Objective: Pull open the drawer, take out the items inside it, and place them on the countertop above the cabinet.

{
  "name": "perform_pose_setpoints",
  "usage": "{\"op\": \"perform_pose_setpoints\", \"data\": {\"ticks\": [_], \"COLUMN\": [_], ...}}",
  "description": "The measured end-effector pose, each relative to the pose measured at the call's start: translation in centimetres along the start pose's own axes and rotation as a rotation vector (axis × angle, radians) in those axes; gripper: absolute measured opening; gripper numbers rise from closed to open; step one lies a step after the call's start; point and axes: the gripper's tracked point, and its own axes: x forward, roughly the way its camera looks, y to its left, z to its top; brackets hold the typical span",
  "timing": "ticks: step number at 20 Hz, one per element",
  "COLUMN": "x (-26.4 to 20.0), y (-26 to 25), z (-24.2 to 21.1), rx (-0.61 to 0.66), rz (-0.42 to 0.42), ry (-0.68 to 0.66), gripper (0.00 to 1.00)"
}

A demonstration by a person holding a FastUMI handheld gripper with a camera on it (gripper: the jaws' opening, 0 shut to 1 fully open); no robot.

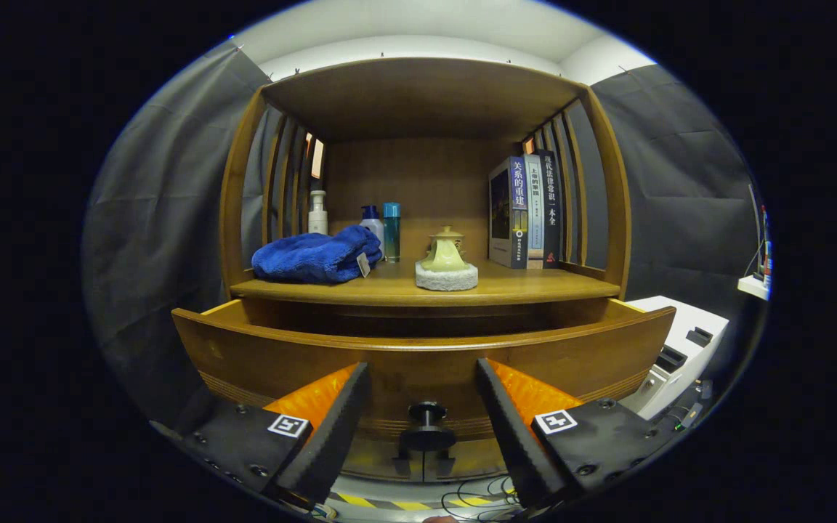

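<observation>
A: What is the tool (423, 428) doing?

B: Its fingers (338, 421) are standing wide apart, gripping nothing. The drawer's knob (427, 425) is sitting between them, touching neither.

A: And the drawer (418, 363)?

B: It is sticking out from the cabinet (418, 109), already pulled open, with its front panel facing the tool. Its inside is hiding behind that panel, so I cannot tell what is lying in it.

A: What is resting on the tabletop (520, 287) above?

B: A blue towel (313, 256) is lying at one end, with bottles (382, 229) standing behind it. A small teapot (446, 250) is sitting on a pad (446, 277) in the middle, and books (527, 211) are standing upright at the other end.
</observation>
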Motion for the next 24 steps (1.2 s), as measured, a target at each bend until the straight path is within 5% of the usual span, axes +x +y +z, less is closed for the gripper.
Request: {"op": "perform_pose_setpoints", "data": {"ticks": [13, 24], "x": [7.1, 7.3], "y": [0.1, 0.1], "z": [1.1, 0.9], "rx": [0.035, -0.008], "rz": [0.001, -0.005], "ry": [0.03, 0.011], "gripper": [0.97, 0.98]}}
